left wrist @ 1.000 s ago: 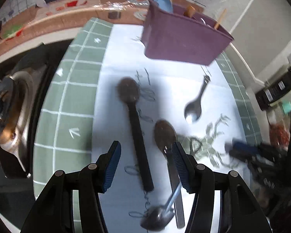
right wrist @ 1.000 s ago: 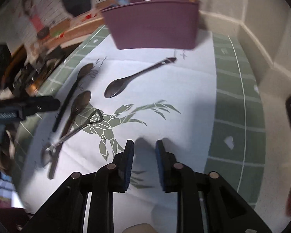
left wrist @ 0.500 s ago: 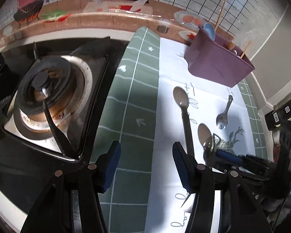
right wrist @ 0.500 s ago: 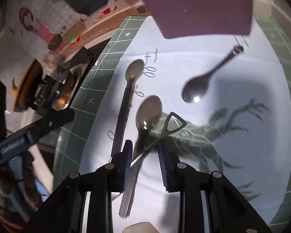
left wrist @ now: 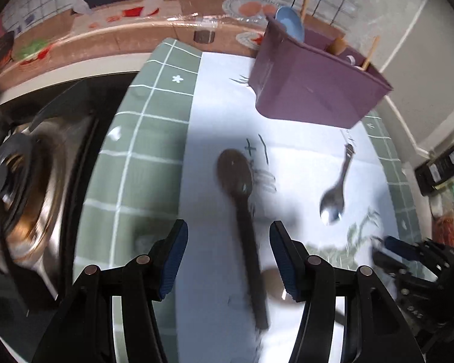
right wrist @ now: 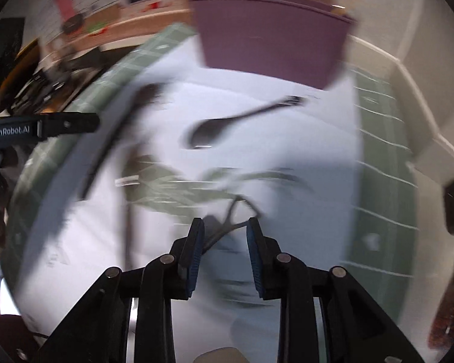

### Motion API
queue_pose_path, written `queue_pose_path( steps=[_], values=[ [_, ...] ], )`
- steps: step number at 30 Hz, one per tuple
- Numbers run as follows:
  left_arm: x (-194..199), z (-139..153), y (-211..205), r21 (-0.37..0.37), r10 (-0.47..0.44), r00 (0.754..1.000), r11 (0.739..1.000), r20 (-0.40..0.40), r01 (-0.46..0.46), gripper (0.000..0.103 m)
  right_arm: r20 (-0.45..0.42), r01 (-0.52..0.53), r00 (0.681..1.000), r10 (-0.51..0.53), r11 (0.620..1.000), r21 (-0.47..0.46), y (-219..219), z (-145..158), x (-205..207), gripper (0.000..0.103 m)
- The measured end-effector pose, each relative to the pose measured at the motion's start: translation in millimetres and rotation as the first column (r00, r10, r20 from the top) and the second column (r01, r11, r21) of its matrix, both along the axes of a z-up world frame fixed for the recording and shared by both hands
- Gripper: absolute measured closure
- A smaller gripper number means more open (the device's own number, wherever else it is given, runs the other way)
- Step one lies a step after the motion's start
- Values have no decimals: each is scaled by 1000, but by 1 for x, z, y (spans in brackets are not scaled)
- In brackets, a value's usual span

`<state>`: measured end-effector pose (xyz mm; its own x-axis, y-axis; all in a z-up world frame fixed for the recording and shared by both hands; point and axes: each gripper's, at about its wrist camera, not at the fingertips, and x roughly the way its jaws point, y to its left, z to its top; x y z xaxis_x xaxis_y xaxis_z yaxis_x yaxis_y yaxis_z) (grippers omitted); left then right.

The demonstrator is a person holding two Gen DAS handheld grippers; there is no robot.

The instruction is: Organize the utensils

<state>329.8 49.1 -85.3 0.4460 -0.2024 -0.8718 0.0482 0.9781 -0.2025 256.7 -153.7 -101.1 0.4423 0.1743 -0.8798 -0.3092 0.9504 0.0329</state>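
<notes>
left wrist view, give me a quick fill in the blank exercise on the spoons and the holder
The utensil holder at the far end of the mat is ____ in colour.
The long spoon lying between the open left gripper fingers' line is ____ in colour.
The shiny metal spoon lies with its handle pointing ____ the holder.

Missing words: purple; dark brown; toward

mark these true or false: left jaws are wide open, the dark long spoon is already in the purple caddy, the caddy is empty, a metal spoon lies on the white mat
1. The left gripper has its jaws wide open: true.
2. The dark long spoon is already in the purple caddy: false, it lies on the white mat, in line with the gap between the left jaws.
3. The caddy is empty: false, a blue spoon and wooden sticks stand in it.
4. A metal spoon lies on the white mat: true.
</notes>
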Motion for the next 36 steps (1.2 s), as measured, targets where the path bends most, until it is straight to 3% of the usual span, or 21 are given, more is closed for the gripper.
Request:
queue_pose_path(
  steps=[5,10,15,21,22,24,29,31,35,36],
  values=[
    [31,-11,-16,42,-18,999,999,-32,20,46,-3,92,996,-92,994,57,-41,0,8,77],
    [49,-14,-32,100,-40,999,994,-33,43,46,7,86,996,-86,994,70,-43,0,5,72],
    [58,-16,-53,188,-89,995,978,-38,94,46,48,64,997,-66,997,52,-29,-1,-4,52],
    [68,-15,-54,180,-60,994,981,-95,76,46,72,58,996,-59,998,25,-13,-5,-11,31],
    [68,-15,-53,181,-59,994,981,-94,75,48,65,63,996,-65,998,29,-13,-5,-11,30],
    [66,-14,-52,178,-56,995,982,-78,69,67,47,70,996,-73,996,49,-14,-5,-9,26],
    [54,-12,-43,120,-83,995,989,-49,88,70,41,31,999,-32,999,29,-12,-5,-10,28],
    [45,-12,-36,91,-89,995,991,-47,93,70,55,35,998,-36,999,32,-15,-5,-13,33],
    [24,-6,-22,38,-81,996,996,-32,82,70,46,33,998,-34,999,23,-23,-1,-18,64],
    [17,-3,-19,32,-77,997,996,-26,77,70,35,32,999,-33,999,45,-27,1,-20,67]
  ],
)
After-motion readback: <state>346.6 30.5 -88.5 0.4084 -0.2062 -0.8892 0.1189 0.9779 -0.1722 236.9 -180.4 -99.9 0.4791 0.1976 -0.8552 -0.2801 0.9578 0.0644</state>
